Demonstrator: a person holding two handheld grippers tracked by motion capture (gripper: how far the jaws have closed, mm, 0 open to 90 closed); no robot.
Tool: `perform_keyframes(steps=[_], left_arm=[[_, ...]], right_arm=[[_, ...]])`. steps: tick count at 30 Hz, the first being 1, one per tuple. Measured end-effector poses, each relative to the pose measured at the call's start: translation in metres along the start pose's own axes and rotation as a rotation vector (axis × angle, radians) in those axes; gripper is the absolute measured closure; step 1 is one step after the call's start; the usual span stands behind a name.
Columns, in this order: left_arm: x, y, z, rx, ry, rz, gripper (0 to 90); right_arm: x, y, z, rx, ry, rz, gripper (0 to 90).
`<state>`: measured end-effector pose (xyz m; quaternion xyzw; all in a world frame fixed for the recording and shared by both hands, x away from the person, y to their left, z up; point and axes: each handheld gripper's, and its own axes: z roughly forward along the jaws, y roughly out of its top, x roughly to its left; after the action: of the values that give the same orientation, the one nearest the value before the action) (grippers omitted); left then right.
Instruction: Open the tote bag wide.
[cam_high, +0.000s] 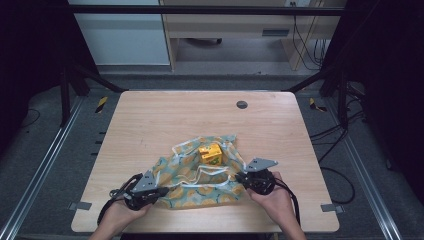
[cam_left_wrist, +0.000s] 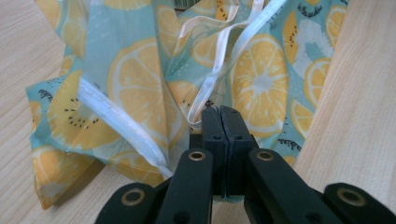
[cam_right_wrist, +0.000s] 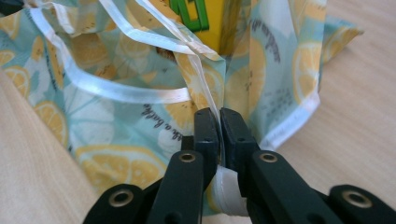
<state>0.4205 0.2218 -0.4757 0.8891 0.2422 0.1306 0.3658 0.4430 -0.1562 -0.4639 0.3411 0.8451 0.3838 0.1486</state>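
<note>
both grippers clamped on the bag, box between them

high view: lemon-print bag (cam_high: 200, 182) lies toward the table's (cam_high: 150, 115) near edge, long axis left-right, yellow box (cam_high: 210, 153) atop.

left gripper view: left gripper (cam_left_wrist: 220, 112) pinches a white strap (cam_left_wrist: 212, 84).

right gripper view: right gripper (cam_right_wrist: 219, 114) clamps the bag's white trim.

Lemon-print fabric bag (cam_high: 200, 182) lay crumpled at lower centre of the high view, white straps loose; yellow carton (cam_high: 210, 153) stood in it.
</note>
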Motion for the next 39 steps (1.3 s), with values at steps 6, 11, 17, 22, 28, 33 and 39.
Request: perform_keyframes(steps=[6,11,17,22,28,33,39], left_arm=[[0.0,0.001,0.005,0.037,0.032,0.027,89.8],[0.001,-0.001,0.007,0.055,0.057,0.033,89.3],[0.0,0.0,0.003,0.026,0.061,0.032,84.6],[-0.001,0.0,-0.004,-0.015,0.08,0.016,76.1],[-0.004,0.005,-0.016,-0.1,0.109,-0.011,61.0],[-0.006,0.012,-0.027,-0.173,0.128,-0.017,54.2],[0.007,0.01,-0.032,-0.208,0.19,-0.076,52.0]], right_arm=[[0.004,-0.009,-0.001,0.035,0.019,0.022,88.4],[0.005,-0.012,0.008,0.076,0.024,-0.01,87.0],[0.002,-0.008,0.0,0.012,0.032,-0.003,77.4],[0.003,0.003,-0.009,-0.019,0.024,-0.01,65.2],[0.003,0.019,-0.025,-0.073,0.016,-0.032,50.5],[-0.008,0.035,-0.025,-0.087,-0.034,-0.034,34.6],[-0.017,0.048,-0.011,-0.074,-0.056,-0.022,33.1]])
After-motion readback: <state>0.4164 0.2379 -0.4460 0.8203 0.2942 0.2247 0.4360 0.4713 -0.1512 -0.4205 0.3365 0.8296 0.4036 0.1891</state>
